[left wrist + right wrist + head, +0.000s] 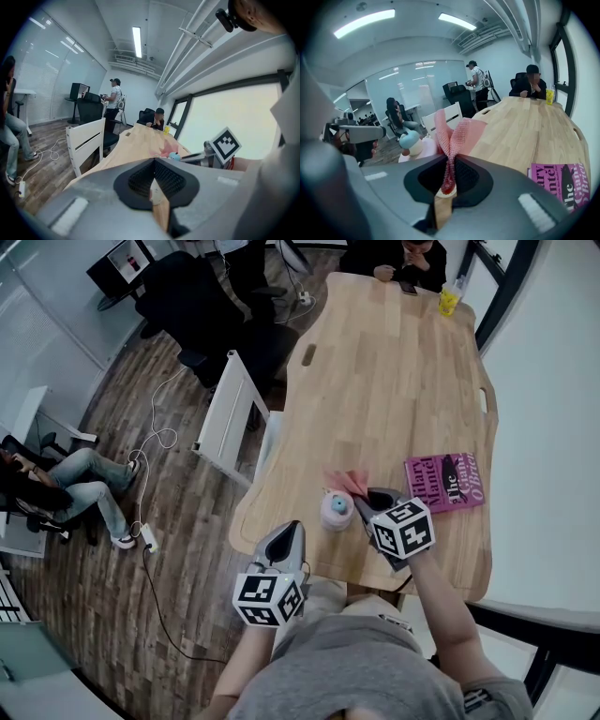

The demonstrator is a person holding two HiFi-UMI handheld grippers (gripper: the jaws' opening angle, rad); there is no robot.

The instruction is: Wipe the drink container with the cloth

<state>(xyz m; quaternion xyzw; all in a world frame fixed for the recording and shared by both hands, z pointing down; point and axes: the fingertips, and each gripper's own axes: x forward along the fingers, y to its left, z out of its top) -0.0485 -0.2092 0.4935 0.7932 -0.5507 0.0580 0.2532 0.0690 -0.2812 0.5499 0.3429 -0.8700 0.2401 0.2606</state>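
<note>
Left gripper (153,185), closed empty, hangs off the table (394,381), so the unbraced drink container (337,509) near its front edge may topple when the right gripper (447,180), clamped on the cloth (454,133), wipes.

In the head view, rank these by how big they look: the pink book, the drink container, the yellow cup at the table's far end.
1. pink book: clearly the largest.
2. drink container and yellow cup: they look about alike. The cup stands much farther from the camera, so these two are left unranked.
</note>
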